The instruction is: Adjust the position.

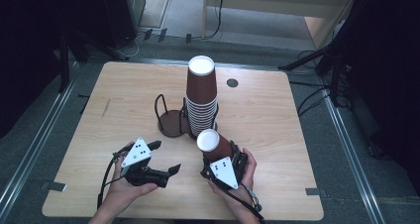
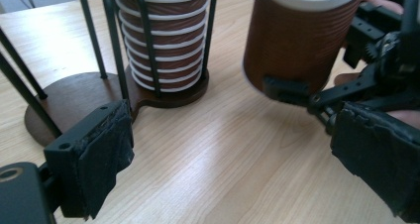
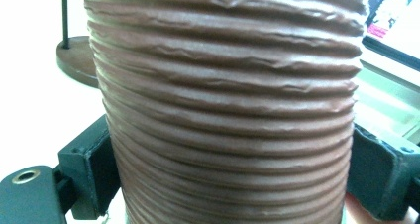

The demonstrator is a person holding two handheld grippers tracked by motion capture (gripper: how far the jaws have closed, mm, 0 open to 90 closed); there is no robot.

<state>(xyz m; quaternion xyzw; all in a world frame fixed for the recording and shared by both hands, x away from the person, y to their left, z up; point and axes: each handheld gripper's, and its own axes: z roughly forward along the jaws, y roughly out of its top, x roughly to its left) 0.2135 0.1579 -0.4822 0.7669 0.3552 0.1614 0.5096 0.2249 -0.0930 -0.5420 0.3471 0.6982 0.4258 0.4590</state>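
Two black two-jaw grippers work over the pale wooden table (image 1: 257, 115), one in each hand. One single brown ribbed paper cup (image 1: 214, 144) sits in the right gripper (image 1: 221, 165); one tall stack of the same brown cups (image 1: 202, 101) stands in one dark wooden cup holder with black wire uprights (image 1: 171, 120). How many cups the stack has is hard to count, though about a dozen white rims show one above the other below its top cup. The holder has two round bays: the stack fills the one at 3 o'clock, and the one at 9 o'clock is bare.

From the table's centre, the held cup is at about 6 o'clock, just in front of the stack and close to it. It is tilted, its white inside and rolled rim turned up and away from the person. Its wall is brown, ridged all round with fine horizontal ribs. In the right gripper view both padded jaws press the cup's sides, one on each flank, so the grip is closed on it.

Over at 7 o'clock the left gripper (image 1: 166, 157) hovers above bare wood, its jaws spread wide with nothing between them; it points toward the holder's base.
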